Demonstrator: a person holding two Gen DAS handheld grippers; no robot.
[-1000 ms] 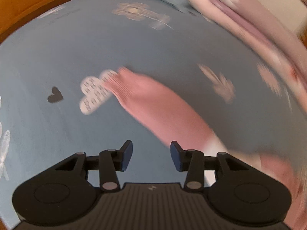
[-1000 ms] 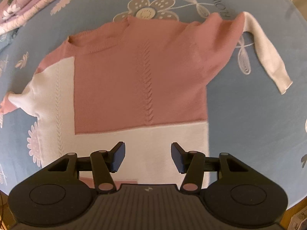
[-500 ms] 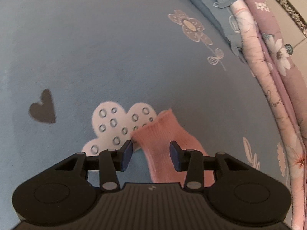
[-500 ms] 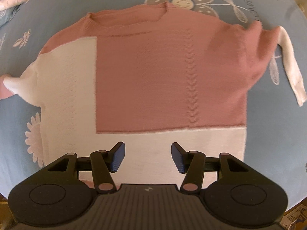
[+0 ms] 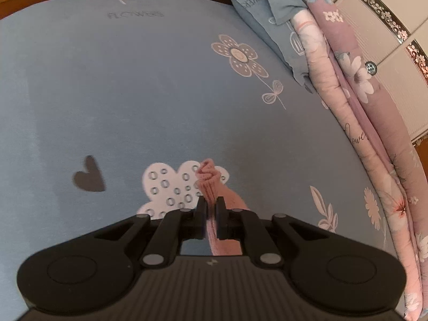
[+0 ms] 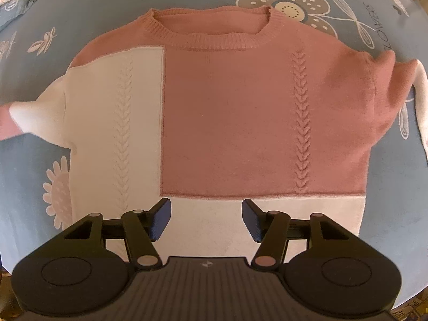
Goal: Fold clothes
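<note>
While left hand-held gripper (image 5: 210, 215) clamps sleeve cuff (image 5: 207, 178) — sweater (image 6: 240, 112) ahead.

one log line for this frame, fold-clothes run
phase: sleeve grasp | left gripper: shut on pink cuff | right gripper: open, over white hem | sweater: flat on blue sheet, unfolded

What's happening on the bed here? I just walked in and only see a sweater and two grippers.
A person with two handheld grippers is starting to fold a pink and white sweater spread flat on the blue bedsheet. The left gripper is shut on the pink sleeve cuff, pinching it above the sheet. The right gripper hangs open over the sweater's white hem, holding nothing. No fold has been made in the body yet.
</note>
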